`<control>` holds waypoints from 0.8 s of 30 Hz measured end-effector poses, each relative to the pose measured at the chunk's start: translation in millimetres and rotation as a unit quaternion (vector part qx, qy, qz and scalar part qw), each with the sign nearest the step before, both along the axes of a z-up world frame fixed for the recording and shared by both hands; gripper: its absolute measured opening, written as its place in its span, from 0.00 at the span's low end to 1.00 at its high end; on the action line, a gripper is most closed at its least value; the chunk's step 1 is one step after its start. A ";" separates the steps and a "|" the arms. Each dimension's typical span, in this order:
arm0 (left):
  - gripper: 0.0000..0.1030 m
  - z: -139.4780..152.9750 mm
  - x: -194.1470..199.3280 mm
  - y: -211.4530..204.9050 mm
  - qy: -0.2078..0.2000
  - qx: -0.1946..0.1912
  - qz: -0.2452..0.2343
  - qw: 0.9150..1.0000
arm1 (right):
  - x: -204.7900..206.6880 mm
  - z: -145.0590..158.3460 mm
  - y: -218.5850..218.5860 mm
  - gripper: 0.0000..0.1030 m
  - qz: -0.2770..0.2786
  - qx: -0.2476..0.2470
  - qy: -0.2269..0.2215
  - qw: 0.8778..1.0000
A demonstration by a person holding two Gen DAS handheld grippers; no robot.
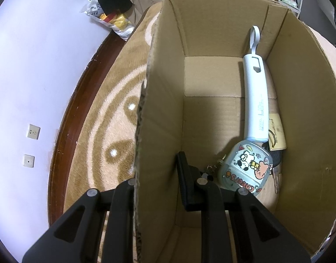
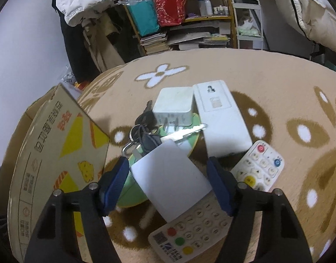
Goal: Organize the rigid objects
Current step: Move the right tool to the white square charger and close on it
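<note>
My left gripper (image 1: pixel 159 175) is shut on the left wall of an open cardboard box (image 1: pixel 159 100), one finger inside and one outside. Inside the box lie a long white power bank (image 1: pixel 255 96), a cartoon-printed clear case (image 1: pixel 244 171), keys and a tan card (image 1: pixel 277 131). My right gripper (image 2: pixel 168 179) is open, its blue-padded fingers on either side of a white square charger block (image 2: pixel 172 179) that rests on a pile. The pile holds a white cube adapter (image 2: pixel 173 107), a white power strip (image 2: pixel 222 120), a bunch of keys (image 2: pixel 146 135), a green dish (image 2: pixel 128 195) and two remotes (image 2: pixel 257 166).
The box's printed outer wall (image 2: pixel 58 153) stands just left of the right gripper. Everything sits on a round tan patterned rug (image 2: pixel 277 100). A cluttered shelf (image 2: pixel 179 17) and hanging clothes are behind. A white wall and dark baseboard (image 1: pixel 65 118) lie left of the box.
</note>
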State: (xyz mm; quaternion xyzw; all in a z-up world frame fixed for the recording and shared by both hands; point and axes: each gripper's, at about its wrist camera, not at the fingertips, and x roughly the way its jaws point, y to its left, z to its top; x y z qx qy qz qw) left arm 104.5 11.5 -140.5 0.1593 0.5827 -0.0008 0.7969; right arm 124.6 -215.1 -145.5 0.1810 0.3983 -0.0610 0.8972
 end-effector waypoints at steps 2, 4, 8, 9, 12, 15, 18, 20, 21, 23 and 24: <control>0.18 -0.2 -0.4 -0.5 0.000 0.000 0.000 1.000 | -1.0 -0.5 2.3 0.76 0.002 0.004 0.001 1.000; 0.18 0.1 -0.7 -1.2 -0.001 0.001 -0.001 1.000 | -0.5 -0.9 4.1 0.76 0.003 0.002 0.004 1.000; 0.18 0.5 -1.4 -2.9 -0.001 0.001 0.000 1.000 | -1.9 1.0 5.0 0.77 0.011 0.010 0.003 1.000; 0.18 0.3 -1.6 -4.0 -0.001 0.002 -0.001 1.000 | -2.8 1.0 4.6 0.78 0.011 0.011 0.001 1.000; 0.18 0.7 -1.9 -4.4 -0.001 0.003 -0.001 1.000 | -2.9 -0.7 4.4 0.84 0.018 0.019 0.000 1.000; 0.18 0.6 -1.6 -4.2 -0.001 0.002 0.000 1.000 | -3.3 -0.7 8.9 0.84 0.018 0.004 0.004 1.000; 0.18 1.7 -0.9 -3.1 -0.001 0.001 0.001 1.000 | -1.9 -1.7 15.4 0.77 0.020 -0.027 0.014 0.999; 0.18 2.1 -1.2 -2.5 -0.002 0.000 0.002 1.000 | -1.8 -0.5 21.6 0.76 0.010 -0.062 0.022 0.998; 0.18 2.6 -0.9 -1.8 -0.002 0.001 0.002 1.000 | -1.9 0.1 22.3 0.76 0.009 -0.067 0.022 0.997; 0.18 2.9 -1.4 -2.7 -0.003 0.003 0.001 1.000 | -2.8 1.1 26.1 0.74 0.011 -0.080 0.020 0.996; 0.18 2.9 -1.6 -3.4 -0.003 0.005 0.000 1.000 | -3.4 1.8 26.4 0.69 0.013 -0.083 0.018 0.996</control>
